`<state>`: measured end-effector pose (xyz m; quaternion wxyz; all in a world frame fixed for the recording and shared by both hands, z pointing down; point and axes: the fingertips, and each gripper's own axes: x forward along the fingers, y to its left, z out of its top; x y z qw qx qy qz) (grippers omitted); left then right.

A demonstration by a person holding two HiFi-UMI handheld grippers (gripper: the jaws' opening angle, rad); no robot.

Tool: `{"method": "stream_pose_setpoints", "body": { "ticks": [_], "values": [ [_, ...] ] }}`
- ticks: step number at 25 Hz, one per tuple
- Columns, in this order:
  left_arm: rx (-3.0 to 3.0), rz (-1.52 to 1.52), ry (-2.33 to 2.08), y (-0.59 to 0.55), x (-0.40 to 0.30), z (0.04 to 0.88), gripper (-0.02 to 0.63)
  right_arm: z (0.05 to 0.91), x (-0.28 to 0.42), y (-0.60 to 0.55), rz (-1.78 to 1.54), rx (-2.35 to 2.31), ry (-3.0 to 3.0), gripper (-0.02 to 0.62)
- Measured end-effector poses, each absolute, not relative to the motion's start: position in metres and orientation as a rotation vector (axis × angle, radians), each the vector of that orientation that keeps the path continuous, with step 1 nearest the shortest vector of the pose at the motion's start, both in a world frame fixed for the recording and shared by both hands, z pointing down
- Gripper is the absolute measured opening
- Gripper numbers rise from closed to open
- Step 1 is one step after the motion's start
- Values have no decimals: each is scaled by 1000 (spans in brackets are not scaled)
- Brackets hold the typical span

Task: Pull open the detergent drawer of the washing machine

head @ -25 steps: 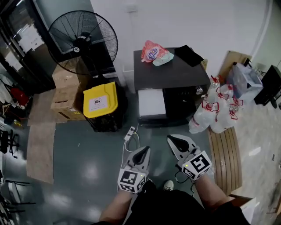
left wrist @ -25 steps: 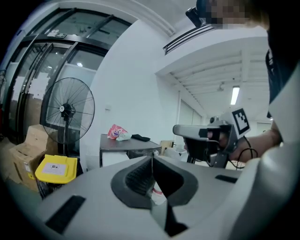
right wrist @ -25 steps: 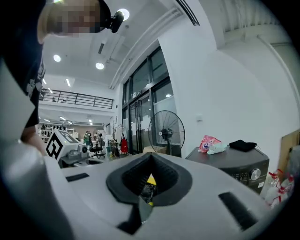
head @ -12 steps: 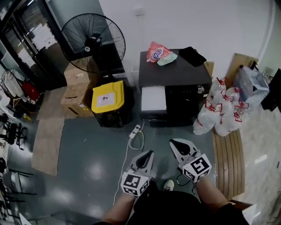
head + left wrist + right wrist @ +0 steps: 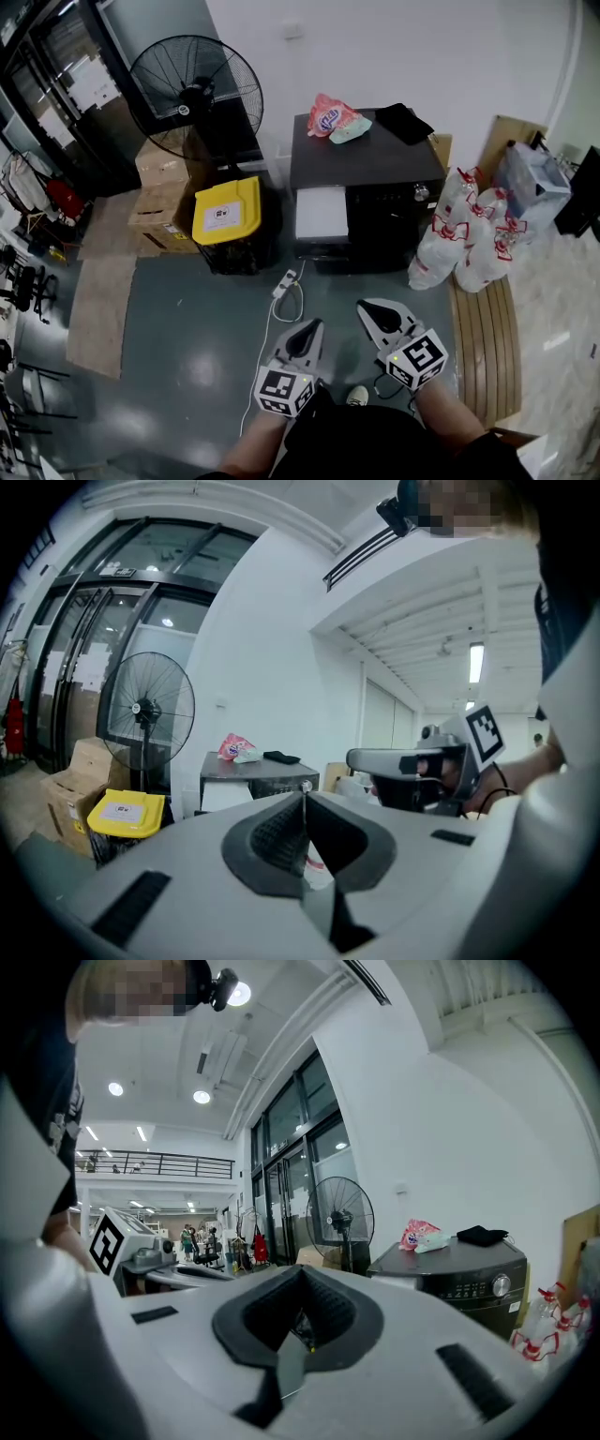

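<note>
The dark washing machine (image 5: 375, 225) stands against the far wall, with its white detergent drawer front (image 5: 322, 213) at the upper left and a silver knob (image 5: 422, 192) to the right. My left gripper (image 5: 309, 328) and right gripper (image 5: 371, 308) are side by side low in the head view. Both are shut and empty and point toward the machine across a stretch of floor. In the left gripper view the closed jaws (image 5: 303, 795) line up with the machine (image 5: 253, 778). In the right gripper view the closed jaws (image 5: 300, 1275) sit left of the machine (image 5: 469, 1283).
On the machine lie a pink bag (image 5: 330, 114) and a black cloth (image 5: 403, 122). A standing fan (image 5: 195, 89), cardboard boxes (image 5: 159, 192) and a yellow-lidded bin (image 5: 225, 211) are to its left. Plastic bags (image 5: 464, 239) and a wooden pallet (image 5: 483, 337) are right. A power strip (image 5: 286, 281) lies on the floor.
Both grippers sit slightly lower in the head view and stay shut. The view has shifted, showing more floor and racks at the left. The machine is untouched.
</note>
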<state>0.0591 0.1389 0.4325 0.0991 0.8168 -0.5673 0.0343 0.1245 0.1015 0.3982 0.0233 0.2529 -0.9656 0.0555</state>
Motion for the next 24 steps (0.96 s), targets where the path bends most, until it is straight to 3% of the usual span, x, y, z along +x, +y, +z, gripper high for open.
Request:
{"method": "stream_pose_setpoints", "body": {
  "ticks": [24],
  "values": [
    [2426,151,-1654,108,73,439,12,417,140,74,231,795,-2971,3]
  ]
}}
